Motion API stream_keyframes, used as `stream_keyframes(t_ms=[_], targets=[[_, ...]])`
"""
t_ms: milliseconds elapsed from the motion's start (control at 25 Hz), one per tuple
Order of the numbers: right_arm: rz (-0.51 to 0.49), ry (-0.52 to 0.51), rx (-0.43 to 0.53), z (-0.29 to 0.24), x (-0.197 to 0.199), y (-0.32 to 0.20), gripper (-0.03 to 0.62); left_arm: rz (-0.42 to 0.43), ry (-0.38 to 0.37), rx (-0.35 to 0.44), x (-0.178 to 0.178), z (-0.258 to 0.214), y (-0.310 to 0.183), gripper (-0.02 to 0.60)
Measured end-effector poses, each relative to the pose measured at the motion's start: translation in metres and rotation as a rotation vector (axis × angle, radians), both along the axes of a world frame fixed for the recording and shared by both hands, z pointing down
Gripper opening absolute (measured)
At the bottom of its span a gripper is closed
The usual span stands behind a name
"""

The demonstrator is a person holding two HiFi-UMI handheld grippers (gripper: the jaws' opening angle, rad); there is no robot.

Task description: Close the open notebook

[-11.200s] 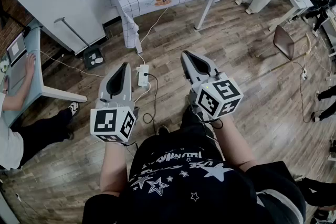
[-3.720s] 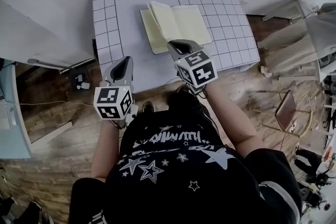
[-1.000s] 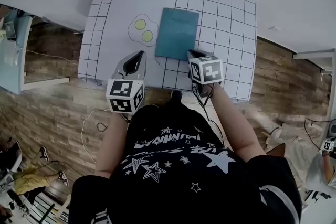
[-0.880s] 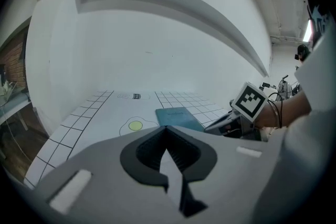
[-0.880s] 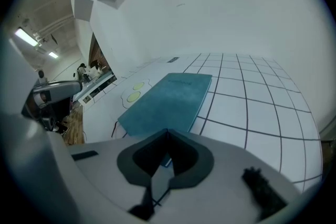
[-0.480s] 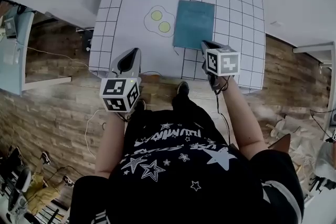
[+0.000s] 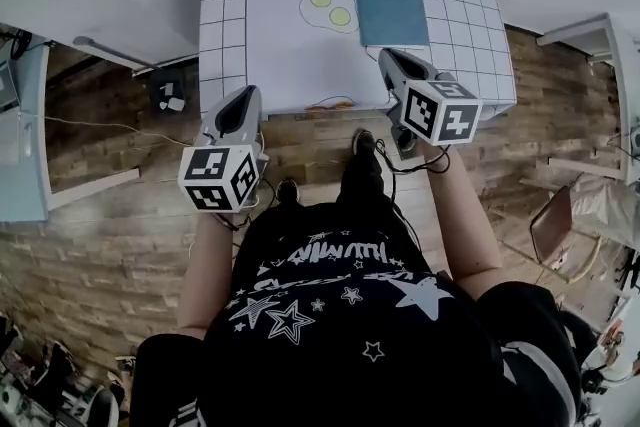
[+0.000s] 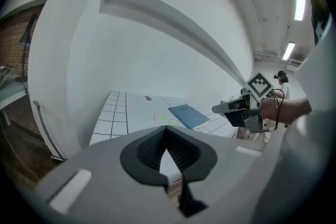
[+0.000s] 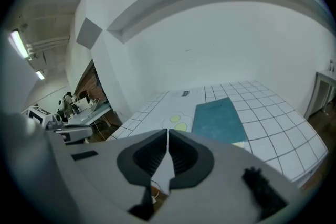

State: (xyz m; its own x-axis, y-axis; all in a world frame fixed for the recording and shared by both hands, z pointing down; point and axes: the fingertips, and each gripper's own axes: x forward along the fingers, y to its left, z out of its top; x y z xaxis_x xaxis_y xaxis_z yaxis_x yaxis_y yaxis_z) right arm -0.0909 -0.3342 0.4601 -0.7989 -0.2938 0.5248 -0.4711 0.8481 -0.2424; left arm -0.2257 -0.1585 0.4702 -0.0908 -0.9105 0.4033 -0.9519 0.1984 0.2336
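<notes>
The notebook (image 7: 391, 7) lies closed on the white gridded table (image 7: 260, 45), teal cover up, right of the printed fried eggs (image 7: 330, 7). My left gripper (image 7: 247, 95) hovers over the wooden floor just off the table's near edge, shut and empty. Over the near edge, a short way this side of the notebook, my right gripper (image 7: 389, 57) is shut with nothing in it. The left gripper view shows its jaws (image 8: 167, 131) meeting, with the notebook (image 8: 188, 115) beyond. In the right gripper view the tips (image 9: 167, 135) touch and the notebook (image 9: 218, 120) lies ahead.
A light-blue desk (image 7: 20, 145) stands at the left and a small black-and-white object (image 7: 170, 97) sits on the floor near the table leg. A white table (image 7: 590, 30) and a chair (image 7: 555, 225) are at the right. A cable (image 7: 330, 102) hangs at the table's front edge.
Both grippers have drawn back from the table toward its near edge, and the right one has risen. The notebook, open several seconds ago, has stayed closed and has not moved.
</notes>
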Motion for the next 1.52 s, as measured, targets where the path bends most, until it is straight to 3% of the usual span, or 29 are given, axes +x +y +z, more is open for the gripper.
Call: stream_keyframes(t_ms=[240,600,840,1200,1400,1520], targets=[[0.129,0.001,-0.002,-0.001,0.028,0.057,0.018,0.143,0.018,0.018,0.000,0.004,0.017,0.009],[0.255,-0.035,-0.010,-0.004,0.103,0.108,0.018,0.301,0.020,0.049,0.038,-0.003,0.019,0.009],[0.229,-0.089,0.027,-0.028,0.132,0.121,0.018,0.318,-0.013,0.073,0.079,-0.026,0.023,0.009],[0.198,-0.121,-0.018,-0.025,0.205,0.167,0.018,0.309,-0.062,0.071,0.158,-0.047,0.058,0.009],[0.157,-0.131,-0.033,-0.021,0.238,0.184,0.018,0.285,-0.162,0.083,0.199,-0.060,0.088,0.009],[0.142,-0.143,-0.038,-0.014,0.248,0.195,0.018,0.256,-0.106,0.091,0.212,-0.055,0.108,0.009]])
